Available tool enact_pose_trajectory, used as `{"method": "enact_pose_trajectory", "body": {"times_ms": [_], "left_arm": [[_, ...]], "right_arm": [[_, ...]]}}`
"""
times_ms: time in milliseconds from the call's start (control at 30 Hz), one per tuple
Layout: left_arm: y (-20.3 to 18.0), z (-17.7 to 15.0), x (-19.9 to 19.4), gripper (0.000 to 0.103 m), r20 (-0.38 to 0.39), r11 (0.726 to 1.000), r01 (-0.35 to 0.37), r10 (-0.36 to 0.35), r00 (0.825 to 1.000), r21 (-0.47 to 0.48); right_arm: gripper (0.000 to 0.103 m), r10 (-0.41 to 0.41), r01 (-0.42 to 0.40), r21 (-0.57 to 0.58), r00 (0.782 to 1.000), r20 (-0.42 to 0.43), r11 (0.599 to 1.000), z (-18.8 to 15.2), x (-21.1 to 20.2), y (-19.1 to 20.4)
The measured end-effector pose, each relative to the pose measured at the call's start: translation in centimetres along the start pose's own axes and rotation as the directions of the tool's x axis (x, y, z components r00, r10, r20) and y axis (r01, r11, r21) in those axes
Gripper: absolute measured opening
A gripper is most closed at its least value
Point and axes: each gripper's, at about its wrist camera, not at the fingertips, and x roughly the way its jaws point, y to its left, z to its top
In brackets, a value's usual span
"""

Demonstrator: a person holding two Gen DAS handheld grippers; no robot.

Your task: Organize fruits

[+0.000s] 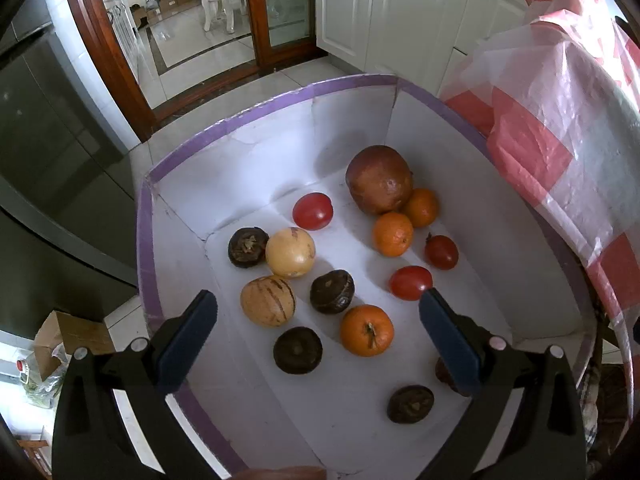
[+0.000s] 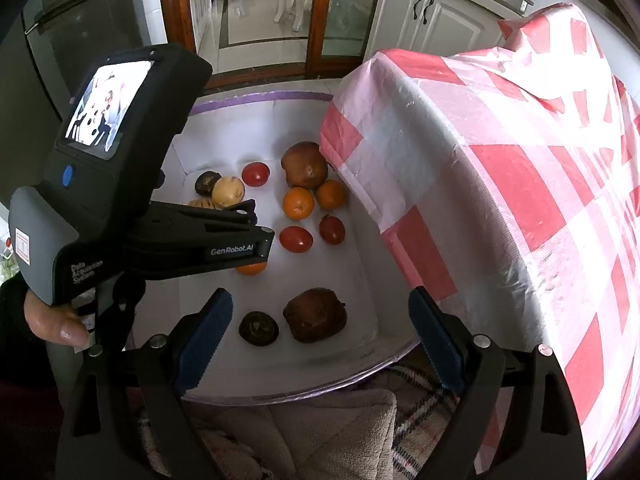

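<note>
A white box with a purple rim (image 1: 146, 248) holds loose fruit. In the left wrist view I see a large brown pomegranate (image 1: 378, 179), three oranges (nearest (image 1: 367, 330)), red tomatoes (image 1: 313, 211), two pale striped melons (image 1: 268, 301) and several dark round fruits (image 1: 297, 350). My left gripper (image 1: 318, 304) is open and empty above the box's near half, over the nearest orange. In the right wrist view my right gripper (image 2: 320, 312) is open and empty above the box's near edge, over a dark pomegranate (image 2: 315, 315) and a dark round fruit (image 2: 259, 328). The left gripper body (image 2: 132, 184) hides part of the fruit.
A tall shape draped in red-and-white checked plastic (image 2: 500, 184) stands against the box's right side. A plaid cloth and towel (image 2: 328, 432) lie under the box's near edge. A grey fridge (image 1: 60, 140) stands left; a cardboard box (image 1: 68, 336) sits on the floor.
</note>
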Motion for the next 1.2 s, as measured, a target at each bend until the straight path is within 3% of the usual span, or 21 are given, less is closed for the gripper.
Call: {"method": "enact_pose_trajectory", "body": {"times_ms": [1200], "left_arm": [[-0.5, -0.1, 0.6, 0.101, -0.011, 1.0, 0.02, -0.02, 1.0, 0.015]], "right_arm": [[0.087, 0.001, -0.001, 0.007, 0.999, -0.043, 1.0, 0.5, 1.4, -0.2]]}}
